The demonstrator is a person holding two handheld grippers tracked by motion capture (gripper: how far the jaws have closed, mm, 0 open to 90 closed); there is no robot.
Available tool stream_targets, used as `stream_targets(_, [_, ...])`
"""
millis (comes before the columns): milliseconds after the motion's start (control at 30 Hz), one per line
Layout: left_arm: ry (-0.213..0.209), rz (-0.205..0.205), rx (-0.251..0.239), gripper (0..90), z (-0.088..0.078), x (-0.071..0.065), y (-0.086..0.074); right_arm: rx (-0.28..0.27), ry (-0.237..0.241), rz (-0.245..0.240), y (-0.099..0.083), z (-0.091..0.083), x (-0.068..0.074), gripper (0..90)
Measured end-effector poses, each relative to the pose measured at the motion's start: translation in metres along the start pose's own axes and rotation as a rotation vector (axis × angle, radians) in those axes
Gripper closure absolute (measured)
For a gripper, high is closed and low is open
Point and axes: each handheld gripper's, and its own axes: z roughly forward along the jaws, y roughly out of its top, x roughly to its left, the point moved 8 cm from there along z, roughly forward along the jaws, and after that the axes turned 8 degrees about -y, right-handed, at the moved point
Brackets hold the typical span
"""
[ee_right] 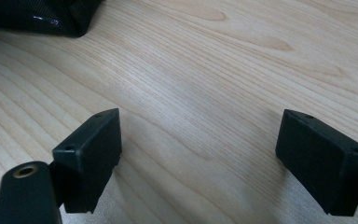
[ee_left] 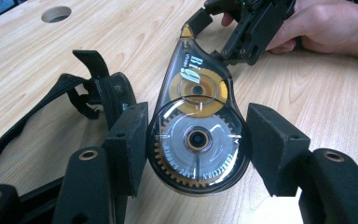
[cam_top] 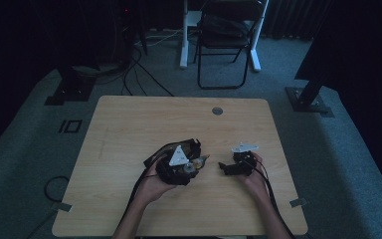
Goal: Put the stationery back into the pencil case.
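A clear, dark correction tape dispenser (ee_left: 196, 135) with yellow and white gears sits between the jaws of my left gripper (ee_left: 198, 128). Both pads press on its round body, and its pointed tip faces away towards the right gripper (ee_left: 247, 28). In the high view the left gripper (cam_top: 191, 167) holds the dispenser (cam_top: 200, 162) just above the wooden table (cam_top: 129, 124), tip to the right. My right gripper (cam_top: 225, 168) rests a short way right of it, jaws pointing left. In the right gripper view its jaws (ee_right: 200, 140) stand wide apart over bare wood.
A black strap or cable (ee_left: 74, 88) lies on the table left of the left jaw. A round cable hole (cam_top: 217, 110) is at the table's far edge. A dark shiny object (ee_right: 42, 16) shows at the top left of the right gripper view. A folding chair (cam_top: 226, 40) stands beyond the table.
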Motion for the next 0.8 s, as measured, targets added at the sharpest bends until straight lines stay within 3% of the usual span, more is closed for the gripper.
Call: stream_targets(800, [0.018, 0.0, -0.008, 41.8, -0.011, 0.008, 0.003, 0.0, 0.001, -0.003, 0.0, 0.0, 0.0, 14.3])
